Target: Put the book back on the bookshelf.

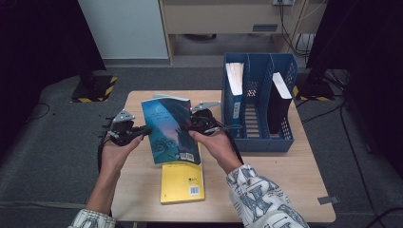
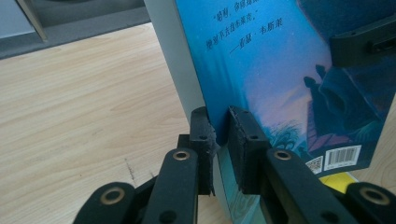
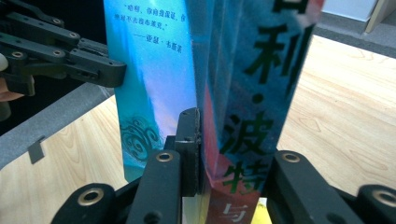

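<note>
Blue paperback book (image 1: 170,129) held off the surface (image 1: 142,180) between both hand-held grippers, tilted, back cover up toward the high camera. It hangs just left of the blue file rack (image 1: 259,102) and directly above a yellow book (image 1: 182,182) lying flat on the surface.

Left hand-held gripper (image 1: 138,131): closed on the book's open edge, opposite the spine. In the left gripper view its pads (image 2: 243,144) pinch only the back cover, with the grey page block to the left of the jaws, outside the pinch.

Right hand-held gripper (image 1: 190,124): clamped across the spine side of the book. In the right gripper view the spine with its large printed characters (image 3: 254,93) sits between the two jaws, the left pad (image 3: 189,140) flat against the cover.

Handling judgement: fairly thick paperback, moderate weight, stiff along the spine but floppy at the cover edge. Glossy cover, likely slippery under the pads. The spine grip is the secure one and should carry the load; the cover-only pinch on the left can bend or crease the cover and will not stop the pages from fanning. Better hold on that side would take cover and pages together.

The file rack already holds a white-edged book (image 1: 235,78) in its left slot and a dark book (image 1: 279,102) in the right; middle slot looks free.
</note>
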The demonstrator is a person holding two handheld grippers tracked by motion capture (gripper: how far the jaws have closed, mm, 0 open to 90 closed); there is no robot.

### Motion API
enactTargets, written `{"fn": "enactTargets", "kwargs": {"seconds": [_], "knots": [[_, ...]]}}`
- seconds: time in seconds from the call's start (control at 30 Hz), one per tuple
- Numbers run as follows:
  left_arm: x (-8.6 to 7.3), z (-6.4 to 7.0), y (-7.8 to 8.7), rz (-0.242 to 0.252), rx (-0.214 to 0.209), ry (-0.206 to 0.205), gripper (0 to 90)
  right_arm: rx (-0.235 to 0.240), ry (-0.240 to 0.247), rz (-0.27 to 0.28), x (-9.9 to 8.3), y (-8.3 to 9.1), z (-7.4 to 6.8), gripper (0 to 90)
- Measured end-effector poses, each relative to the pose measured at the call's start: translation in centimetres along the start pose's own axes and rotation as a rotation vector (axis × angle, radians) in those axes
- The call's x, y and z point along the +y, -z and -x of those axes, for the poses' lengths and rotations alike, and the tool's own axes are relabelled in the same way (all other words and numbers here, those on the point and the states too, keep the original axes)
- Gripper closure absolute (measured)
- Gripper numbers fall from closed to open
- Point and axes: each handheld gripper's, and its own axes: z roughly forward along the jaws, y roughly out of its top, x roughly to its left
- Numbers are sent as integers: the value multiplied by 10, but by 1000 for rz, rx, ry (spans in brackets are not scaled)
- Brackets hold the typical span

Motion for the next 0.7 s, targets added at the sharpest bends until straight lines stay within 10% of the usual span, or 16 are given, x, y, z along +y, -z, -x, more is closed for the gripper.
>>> {"fn": "enactTargets", "kwargs": {"seconds": [0.7], "knots": [[7, -6, -2, -21, -1, -19, 854, -24, 28, 18, -2, -6, 4, 709]]}}
